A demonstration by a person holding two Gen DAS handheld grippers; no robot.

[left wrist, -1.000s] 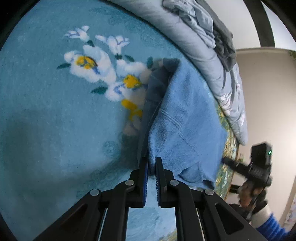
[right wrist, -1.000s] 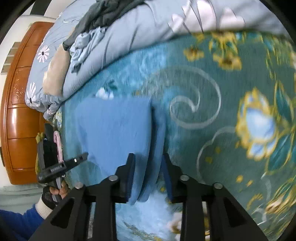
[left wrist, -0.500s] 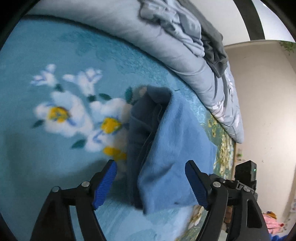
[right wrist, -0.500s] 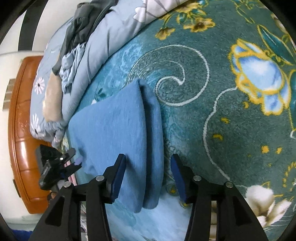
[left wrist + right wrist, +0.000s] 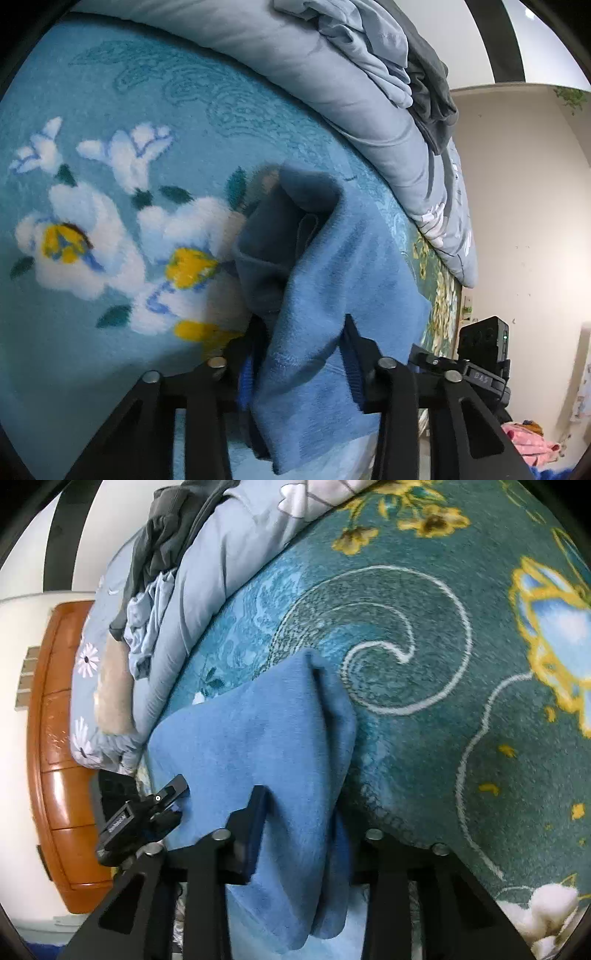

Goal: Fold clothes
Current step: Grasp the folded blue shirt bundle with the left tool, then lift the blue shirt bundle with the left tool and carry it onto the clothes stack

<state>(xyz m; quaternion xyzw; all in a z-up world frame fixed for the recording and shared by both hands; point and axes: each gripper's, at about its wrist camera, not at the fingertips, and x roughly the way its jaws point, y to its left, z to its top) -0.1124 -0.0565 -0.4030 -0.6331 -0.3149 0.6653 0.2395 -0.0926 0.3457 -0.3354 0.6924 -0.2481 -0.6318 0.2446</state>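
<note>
So the left gripper point(image 5: 301, 354) has its jaws apart with the folded end of the blue cloth point(image 5: 332, 295) sitting between them; the fabric fills most of the gap but the pads aren't squeezed together on it. Same story on the other end: the right gripper point(image 5: 306, 823) is spread too, with the cloth point(image 5: 258, 738) draped through the gap, one pad tucked against the fabric on the left side and the other finger mostly hidden behind the fold.

The cloth is folded over in layers and lies on the teal flowered blanket point(image 5: 110, 129) covering the bed. From the left wrist view it sits just beside the white and yellow flowers point(image 5: 85, 243); from the right wrist view it's next to a white swirl point(image 5: 388, 657).

Behind it is a rolled grey duvet point(image 5: 332, 81) with grey clothes point(image 5: 373, 48) piled on top. A wooden headboard point(image 5: 51, 738) shows at the far left of the right view.
</note>
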